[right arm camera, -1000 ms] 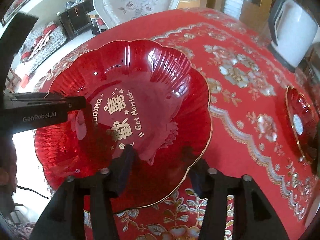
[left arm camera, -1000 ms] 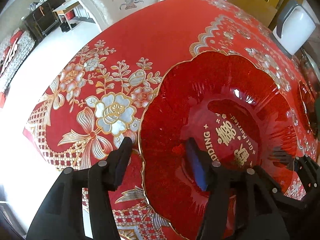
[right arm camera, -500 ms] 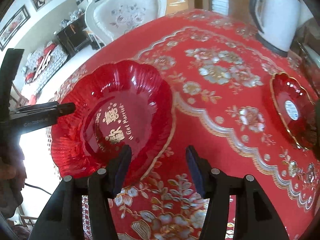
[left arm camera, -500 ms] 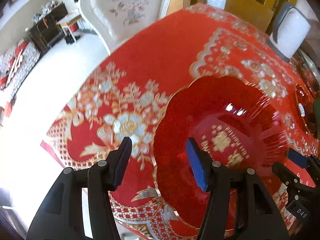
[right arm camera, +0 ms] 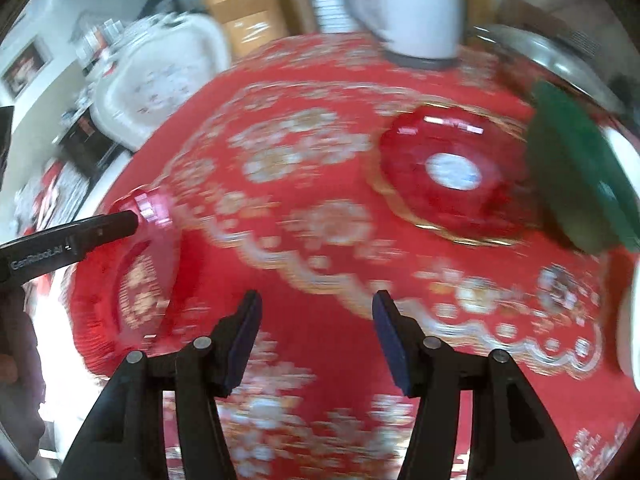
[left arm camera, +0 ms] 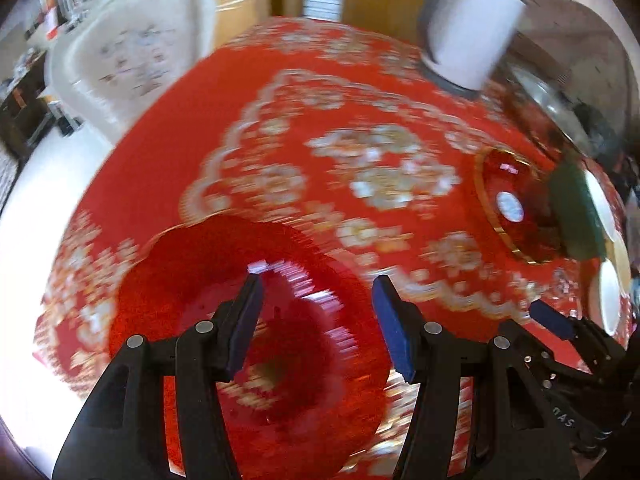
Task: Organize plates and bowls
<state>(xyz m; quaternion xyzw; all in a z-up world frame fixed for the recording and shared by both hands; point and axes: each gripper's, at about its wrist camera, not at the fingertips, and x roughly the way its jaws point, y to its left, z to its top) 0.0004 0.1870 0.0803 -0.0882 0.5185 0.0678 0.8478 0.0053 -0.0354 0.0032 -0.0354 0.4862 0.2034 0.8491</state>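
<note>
Plates first: the big scalloped red plate [left arm camera: 256, 344] lies on the red floral table [left arm camera: 360, 128], beneath the left gripper [left arm camera: 316, 322], whose fingers stand parted, grasping nothing. The right gripper [right arm camera: 316, 332] has just been opening (nothing between its fingers). Beyond them sit a smaller red plate [right arm camera: 448, 176], green plate [right arm camera: 576, 176], white kettle [left arm camera: 468, 28] and cream chair [left arm camera: 132, 48].

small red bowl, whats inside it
Inside the small red bowl only a white round label shows on its bottom. A green plate covers its right edge, hiding that part.

Bright daylight, heavy motion blur, fisheye-warped edges.
</note>
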